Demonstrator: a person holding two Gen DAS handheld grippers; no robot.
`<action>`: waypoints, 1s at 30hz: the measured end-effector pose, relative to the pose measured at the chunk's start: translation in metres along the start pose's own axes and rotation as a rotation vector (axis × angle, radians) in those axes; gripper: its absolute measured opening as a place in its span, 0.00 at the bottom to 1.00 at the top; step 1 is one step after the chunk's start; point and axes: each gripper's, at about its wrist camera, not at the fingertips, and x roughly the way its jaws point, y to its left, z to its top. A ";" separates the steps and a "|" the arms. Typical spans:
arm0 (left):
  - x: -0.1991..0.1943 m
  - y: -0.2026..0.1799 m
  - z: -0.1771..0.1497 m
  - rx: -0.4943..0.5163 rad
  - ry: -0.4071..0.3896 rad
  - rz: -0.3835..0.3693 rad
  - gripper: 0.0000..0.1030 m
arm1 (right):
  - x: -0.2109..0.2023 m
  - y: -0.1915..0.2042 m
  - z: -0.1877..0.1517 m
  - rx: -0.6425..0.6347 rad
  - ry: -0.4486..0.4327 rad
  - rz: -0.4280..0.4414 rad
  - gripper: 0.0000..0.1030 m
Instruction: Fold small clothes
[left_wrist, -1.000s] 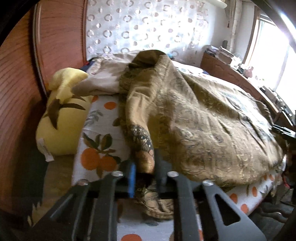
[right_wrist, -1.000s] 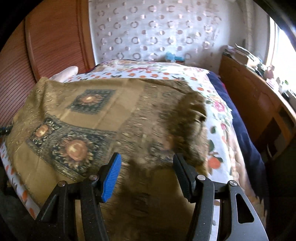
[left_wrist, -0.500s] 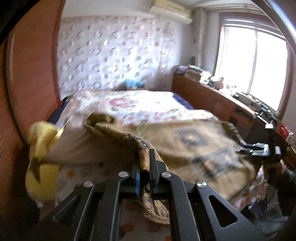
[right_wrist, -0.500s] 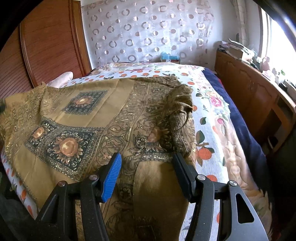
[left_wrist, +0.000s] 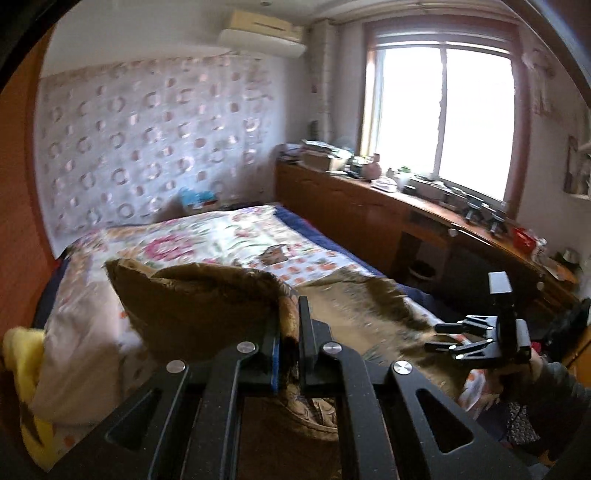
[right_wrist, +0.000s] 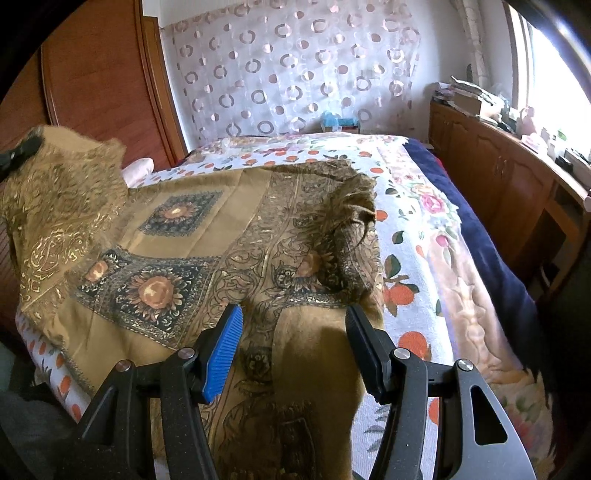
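Note:
A golden-brown patterned scarf (right_wrist: 207, 236) with dark sunflower squares lies spread across the near part of the bed. My left gripper (left_wrist: 288, 336) is shut on one corner of the scarf (left_wrist: 199, 299) and holds it lifted above the bed; that raised corner shows at the far left of the right wrist view (right_wrist: 62, 184). My right gripper (right_wrist: 293, 343) is open and empty, hovering just above the scarf's near edge; it also shows at the right of the left wrist view (left_wrist: 436, 336). A bunched fringe corner (right_wrist: 354, 206) lies folded over near the scarf's right side.
The bed carries an orange-print cover (right_wrist: 406, 258) and a navy sheet (right_wrist: 491, 258) on its right side. A wooden cabinet (left_wrist: 362, 214) with clutter runs under the window. A yellow plush toy (left_wrist: 26, 369) lies at the left. A wooden headboard (right_wrist: 103, 81) stands behind.
My left gripper has lifted the scarf corner up and away from the bed. The right gripper has stayed open above the scarf's near edge.

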 end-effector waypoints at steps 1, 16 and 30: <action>0.004 -0.006 0.004 0.011 0.000 -0.016 0.07 | -0.002 -0.001 0.000 0.003 -0.004 0.001 0.58; 0.031 -0.048 0.001 0.041 0.071 -0.127 0.42 | -0.011 -0.006 -0.001 0.009 -0.036 0.018 0.58; 0.035 0.001 -0.064 -0.025 0.163 0.031 0.67 | 0.021 0.032 0.014 -0.048 -0.015 0.098 0.58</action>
